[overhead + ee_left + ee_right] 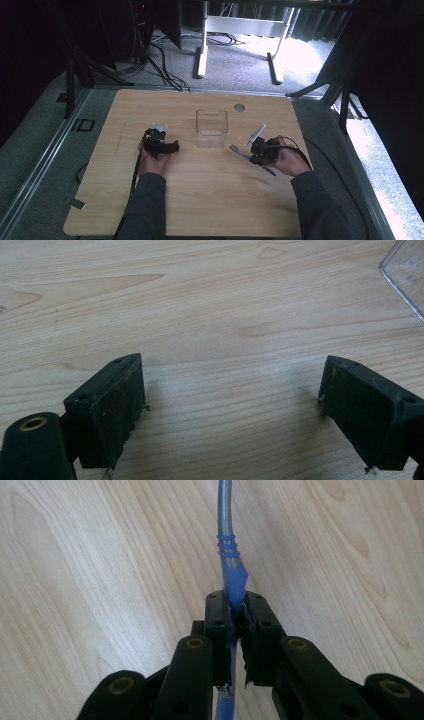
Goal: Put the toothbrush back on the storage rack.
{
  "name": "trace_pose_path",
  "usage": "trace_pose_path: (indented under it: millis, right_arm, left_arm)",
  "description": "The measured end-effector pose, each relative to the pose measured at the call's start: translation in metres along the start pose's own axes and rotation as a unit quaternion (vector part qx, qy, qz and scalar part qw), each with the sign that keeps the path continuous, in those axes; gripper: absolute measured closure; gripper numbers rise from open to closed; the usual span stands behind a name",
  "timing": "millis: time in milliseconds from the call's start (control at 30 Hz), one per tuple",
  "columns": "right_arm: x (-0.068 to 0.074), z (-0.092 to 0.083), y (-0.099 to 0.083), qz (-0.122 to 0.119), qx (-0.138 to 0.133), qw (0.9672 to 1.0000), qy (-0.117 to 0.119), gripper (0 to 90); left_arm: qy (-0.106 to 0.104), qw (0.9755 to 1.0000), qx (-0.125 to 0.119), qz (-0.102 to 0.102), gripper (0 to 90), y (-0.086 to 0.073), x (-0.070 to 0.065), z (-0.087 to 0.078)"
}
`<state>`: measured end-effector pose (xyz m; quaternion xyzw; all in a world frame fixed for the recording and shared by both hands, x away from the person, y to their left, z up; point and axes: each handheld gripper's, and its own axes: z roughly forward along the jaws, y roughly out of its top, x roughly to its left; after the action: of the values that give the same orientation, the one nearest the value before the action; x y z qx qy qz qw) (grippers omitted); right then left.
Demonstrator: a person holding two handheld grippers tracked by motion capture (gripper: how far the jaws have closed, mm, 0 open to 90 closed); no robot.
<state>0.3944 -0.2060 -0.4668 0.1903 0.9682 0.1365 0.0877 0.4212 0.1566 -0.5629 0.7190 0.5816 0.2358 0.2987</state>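
A blue and grey toothbrush (240,152) lies low over the wooden table (200,205), its head pointing toward a clear plastic box (212,128). My right gripper (261,150) is shut on the toothbrush (230,565) handle; in the right gripper view the blue handle runs between the closed jaws and the grey neck curves away upward. My left gripper (167,146) rests on the table left of the box, jaws wide apart with bare wood between them (232,390). A corner of the clear box (407,275) shows at the top right of the left gripper view.
A small round grey grommet (239,107) sits near the table's far edge. Beyond the table are carpet, cables (160,65) and a white desk frame (240,30). The table's front half is bare wood.
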Motion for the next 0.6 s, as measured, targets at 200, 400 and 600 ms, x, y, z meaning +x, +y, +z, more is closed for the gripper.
trace_pose_path:
  millis: [200,400,600]
  right_arm:
    - [-0.001,-0.009,-0.001,0.011,-0.034,0.9994,-0.005,82.4]
    - [-0.001,-0.015,0.0,0.019,-0.061,0.9979,-0.011,82.4]
    - [0.001,-0.022,-0.001,0.021,-0.088,0.9956,-0.024,82.5]
  left_arm:
    - [0.0,1.0,0.0,0.0,11.8,0.0,0.0,0.0]
    - [0.0,1.0,0.0,0.0,11.8,0.0,0.0,0.0]
    - [0.0,1.0,0.0,0.0,11.8,0.0,0.0,0.0]
